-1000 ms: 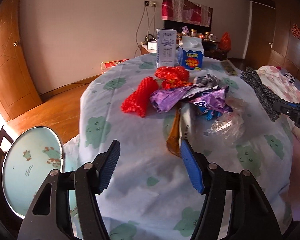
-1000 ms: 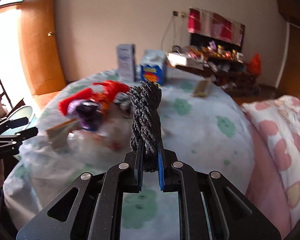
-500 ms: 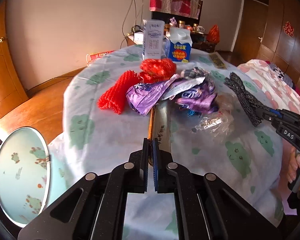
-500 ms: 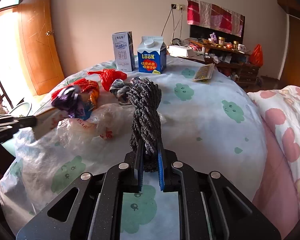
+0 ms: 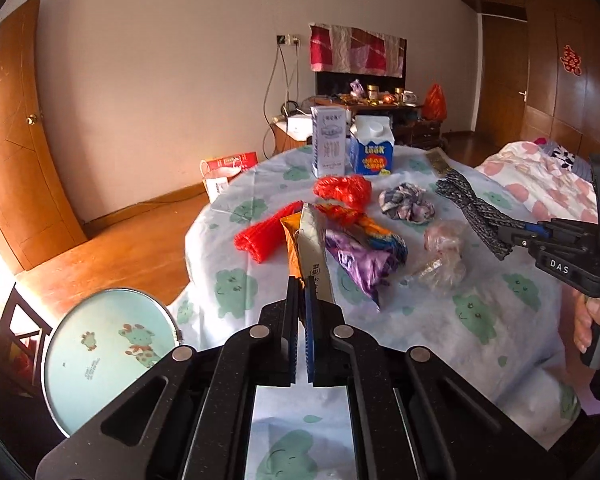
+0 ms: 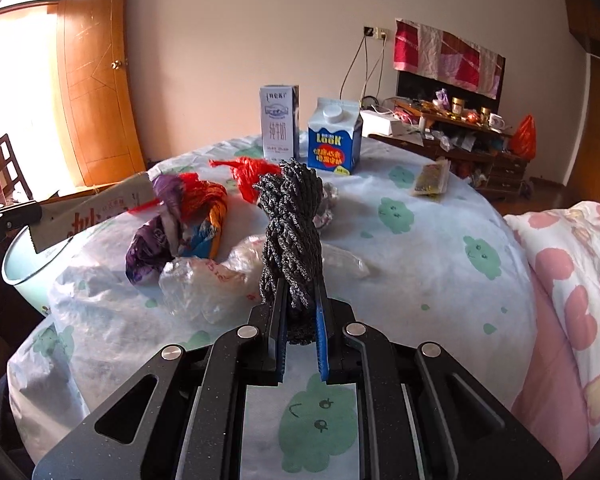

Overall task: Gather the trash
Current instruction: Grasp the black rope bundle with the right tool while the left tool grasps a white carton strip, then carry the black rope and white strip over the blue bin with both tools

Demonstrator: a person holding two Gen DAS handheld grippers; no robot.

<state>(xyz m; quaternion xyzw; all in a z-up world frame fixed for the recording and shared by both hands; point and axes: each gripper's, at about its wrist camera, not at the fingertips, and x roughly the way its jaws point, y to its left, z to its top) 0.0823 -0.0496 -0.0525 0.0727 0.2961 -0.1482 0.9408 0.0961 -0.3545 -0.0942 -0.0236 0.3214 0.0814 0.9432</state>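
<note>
Round table (image 5: 440,320) under white cloth printed with green smiling blobs (image 6: 476,252). Far edge: tall white milk carton (image 6: 278,122) upright, blue gable-top carton (image 6: 332,136) just beside it. Flat yellow-printed packet (image 6: 430,178) lies alone to the right. Centre heap: red netting (image 5: 266,236), red plastic bag (image 5: 342,188), purple wrapper (image 5: 360,260), crumpled grey-purple wrapper (image 5: 406,202), clear plastic bags (image 6: 204,280).

Sharp fisheye views, left-side window glare

"LOOK" on blue carton (image 6: 333,138); "DAS" on right tool (image 5: 516,236)
</note>
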